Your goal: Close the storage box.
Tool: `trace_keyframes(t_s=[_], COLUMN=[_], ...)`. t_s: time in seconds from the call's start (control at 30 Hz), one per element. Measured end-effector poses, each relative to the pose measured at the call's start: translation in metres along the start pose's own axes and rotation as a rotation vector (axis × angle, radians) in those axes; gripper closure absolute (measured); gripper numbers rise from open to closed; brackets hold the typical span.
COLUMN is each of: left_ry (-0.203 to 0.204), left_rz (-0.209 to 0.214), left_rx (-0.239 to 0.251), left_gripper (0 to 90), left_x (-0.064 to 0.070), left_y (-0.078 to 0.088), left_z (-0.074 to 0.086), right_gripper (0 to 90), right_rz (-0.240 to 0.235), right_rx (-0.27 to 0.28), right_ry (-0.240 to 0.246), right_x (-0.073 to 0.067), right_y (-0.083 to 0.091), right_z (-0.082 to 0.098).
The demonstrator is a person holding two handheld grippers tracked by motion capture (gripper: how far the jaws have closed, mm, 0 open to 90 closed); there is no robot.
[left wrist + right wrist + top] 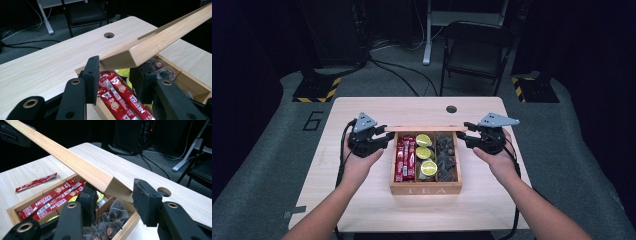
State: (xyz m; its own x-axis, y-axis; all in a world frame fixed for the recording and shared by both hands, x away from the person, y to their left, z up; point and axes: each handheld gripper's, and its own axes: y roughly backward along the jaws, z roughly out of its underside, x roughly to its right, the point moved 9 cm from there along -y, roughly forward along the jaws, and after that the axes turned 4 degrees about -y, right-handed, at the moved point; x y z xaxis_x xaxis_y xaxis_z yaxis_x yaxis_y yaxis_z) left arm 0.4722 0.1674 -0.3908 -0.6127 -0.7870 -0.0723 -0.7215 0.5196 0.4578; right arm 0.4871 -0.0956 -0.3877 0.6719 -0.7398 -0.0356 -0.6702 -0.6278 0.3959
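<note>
lid [424,128]: lifted over the back edge of the tea box [426,189] on the bench [362,200], long axis running left to right, roughly level | left tongs [386,139]: clenched on its left end | right tongs [460,131]: grasping its right end

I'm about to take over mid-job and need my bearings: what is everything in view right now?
table: one, light wood, centre
tea box: one, wooden, mid-table
lid: one, wooden, raised over the box's far edge
boxed sachets: several, red, left compartment
round packets: three, yellow-green, middle compartment
tea bags: several, dark, right compartment
loose sachet: one, red, on the table beside the box
chair: one, black, behind the table
left gripper: black, shut on the lid's left end
right gripper: black, shut on the lid's right end
</note>
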Motion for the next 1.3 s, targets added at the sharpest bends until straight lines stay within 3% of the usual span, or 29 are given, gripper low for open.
trace_keyframes(t_s=[0.33,0.57,0.9,1.13,1.3], left_ry=[0.013,-0.003,0.026,0.016,0.015], left_rz=[0.027,0.038,0.066,0.083,0.089], left_rx=[0.015,0.001,-0.008,-0.02,-0.019], left_gripper=[57.2,56.0,54.8,53.9,52.9], left_x=[0.01,0.017,0.028,0.032,0.035], left_y=[0.003,0.004,0.005,0.004,0.002], left_z=[0.017,0.032,0.058,0.07,0.079], right_gripper=[53.1,52.3,51.0,51.1,51.1], right_rz=[-0.007,-0.022,-0.021,-0.026,-0.01], right_rx=[-0.002,0.007,-0.013,-0.022,-0.029], right_ry=[0.01,-0.003,-0.003,-0.012,0.017], right_x=[-0.008,-0.014,-0.022,-0.026,-0.029], right_y=[0.005,0.007,0.01,0.01,0.01], right_z=[0.019,0.034,0.059,0.073,0.081])
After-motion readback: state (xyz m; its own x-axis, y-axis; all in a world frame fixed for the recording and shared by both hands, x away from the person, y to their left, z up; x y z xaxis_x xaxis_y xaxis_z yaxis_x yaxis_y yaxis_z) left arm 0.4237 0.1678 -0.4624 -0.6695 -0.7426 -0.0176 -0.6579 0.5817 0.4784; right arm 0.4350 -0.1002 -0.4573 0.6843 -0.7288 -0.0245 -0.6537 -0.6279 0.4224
